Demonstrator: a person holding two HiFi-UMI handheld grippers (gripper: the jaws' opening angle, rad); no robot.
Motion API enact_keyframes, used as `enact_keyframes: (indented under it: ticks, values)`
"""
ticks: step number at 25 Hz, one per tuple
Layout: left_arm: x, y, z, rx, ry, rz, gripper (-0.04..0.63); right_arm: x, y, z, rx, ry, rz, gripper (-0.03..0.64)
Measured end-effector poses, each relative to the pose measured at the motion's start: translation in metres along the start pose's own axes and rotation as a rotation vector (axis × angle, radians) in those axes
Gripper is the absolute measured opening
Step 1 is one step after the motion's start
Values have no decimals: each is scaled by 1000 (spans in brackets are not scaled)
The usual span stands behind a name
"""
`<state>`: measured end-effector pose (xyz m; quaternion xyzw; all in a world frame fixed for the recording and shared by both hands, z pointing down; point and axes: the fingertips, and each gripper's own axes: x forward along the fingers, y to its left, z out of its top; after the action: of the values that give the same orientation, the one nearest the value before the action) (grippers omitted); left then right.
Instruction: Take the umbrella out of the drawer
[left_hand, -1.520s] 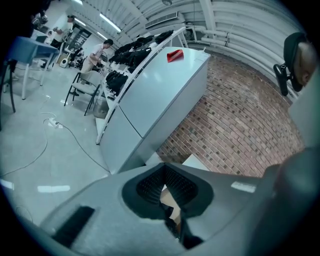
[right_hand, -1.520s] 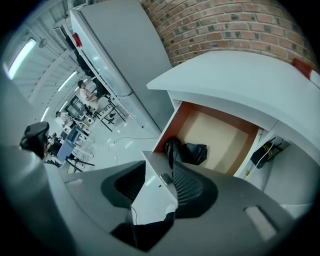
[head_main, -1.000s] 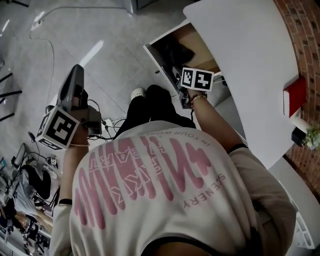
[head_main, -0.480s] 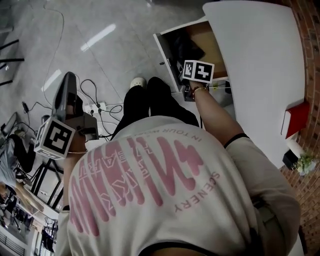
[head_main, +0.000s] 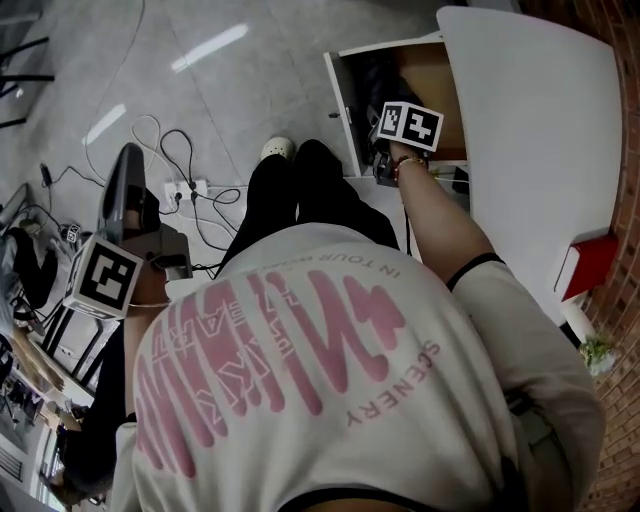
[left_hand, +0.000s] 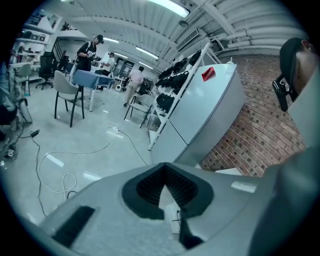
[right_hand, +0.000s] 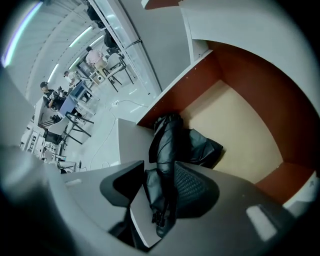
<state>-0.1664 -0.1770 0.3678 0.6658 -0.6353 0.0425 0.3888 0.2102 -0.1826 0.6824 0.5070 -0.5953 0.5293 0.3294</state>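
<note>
A black folded umbrella (right_hand: 167, 145) lies in the open drawer (right_hand: 240, 125), its near end leaning over the drawer's white front wall. My right gripper (right_hand: 159, 169) points steeply down at it, jaws open, with the umbrella's end between them. In the head view the right marker cube (head_main: 410, 125) hangs over the drawer (head_main: 425, 75), and the umbrella shows as a dark shape (head_main: 375, 75). My left gripper (head_main: 128, 160) is held out over the floor at the left, far from the drawer. Its jaws (left_hand: 164, 167) meet at the tips with nothing in them.
A crumpled black cloth (right_hand: 202, 150) lies beside the umbrella. The white cabinet top (head_main: 530, 130) overhangs the drawer and bears a red object (head_main: 590, 265). Cables and a power strip (head_main: 185, 185) lie on the floor by the person's shoe (head_main: 278, 148). People and chairs (left_hand: 70, 95) stand far off.
The right gripper has sunk lower into the drawer. The left gripper has swung sideways over the floor and tilted. The head view has shifted, showing more floor cables.
</note>
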Motion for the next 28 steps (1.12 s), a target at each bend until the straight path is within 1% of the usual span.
enact_keyframes:
  ticks: [4,10,18,24,28]
  values:
    - [-3,9,3,-11,-14,21,5,5,-3,9,31,-13,0,204]
    - [-4,14,-6,-18,-6,40,5,16,-10,6,-31,17,-31,204]
    - [-10,27,-15,-28,6,65,5,27,-21,-3,17,40,-56,202]
    - [-13,36,-18,-44,6,83,5,35,-18,-8,16,55,-48,195]
    - [-11,35,-19,-40,1,78,5,40,-18,-8,-5,60,-37,198]
